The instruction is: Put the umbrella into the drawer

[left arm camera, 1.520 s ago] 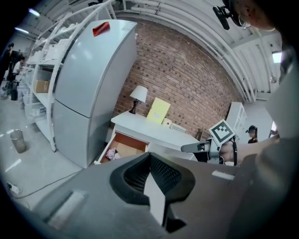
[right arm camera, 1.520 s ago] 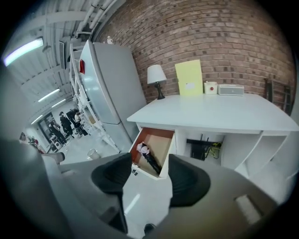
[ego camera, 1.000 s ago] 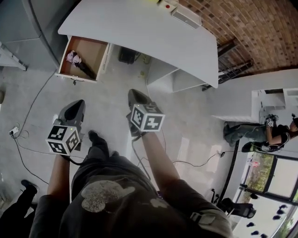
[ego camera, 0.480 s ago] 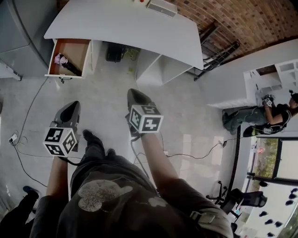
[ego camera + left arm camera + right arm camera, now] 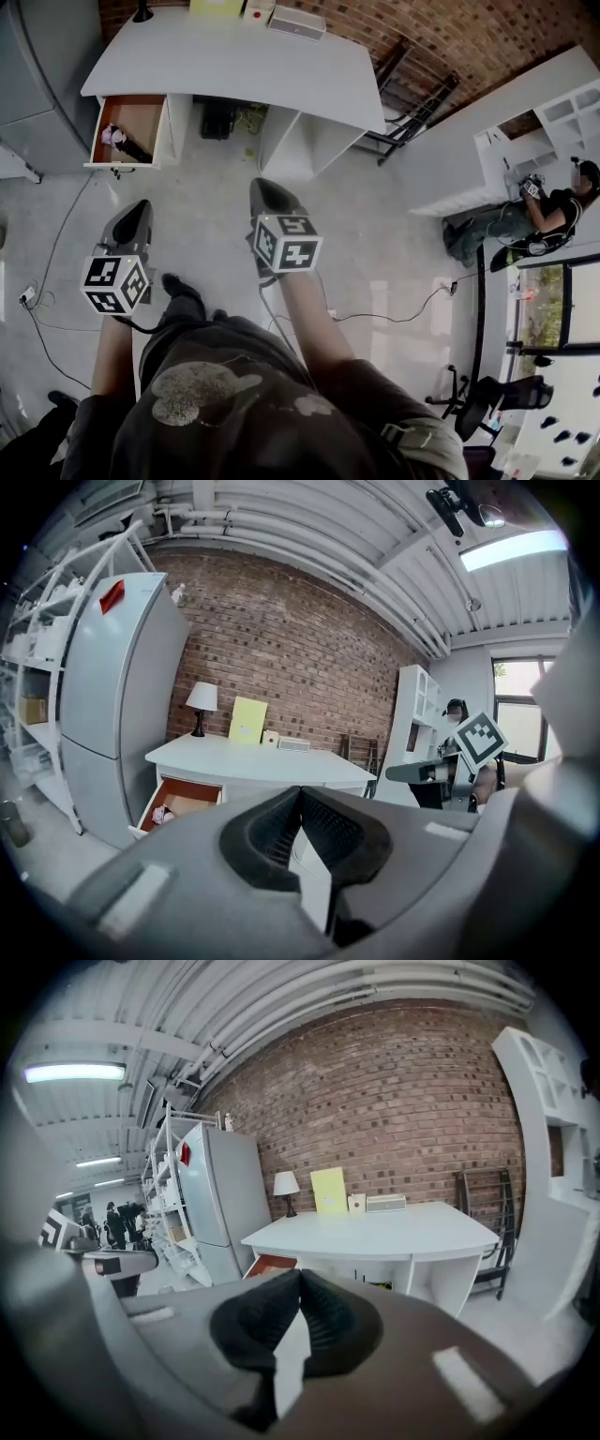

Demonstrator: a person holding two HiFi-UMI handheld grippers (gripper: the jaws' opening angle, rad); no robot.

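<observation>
The umbrella [image 5: 120, 142] lies in the open drawer [image 5: 142, 114] at the desk's [image 5: 234, 56] fridge-side end. The left gripper [image 5: 140, 208] and right gripper [image 5: 263, 187] are well short of the desk, their jaws closed on nothing. A brick wall [image 5: 450, 28] stands behind the desk.

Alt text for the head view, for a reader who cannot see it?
Seen from above, a person holds the left gripper and the right gripper, both shut and empty, over a grey floor, away from a white desk. The desk's drawer stands open at upper left with the umbrella lying inside.
</observation>
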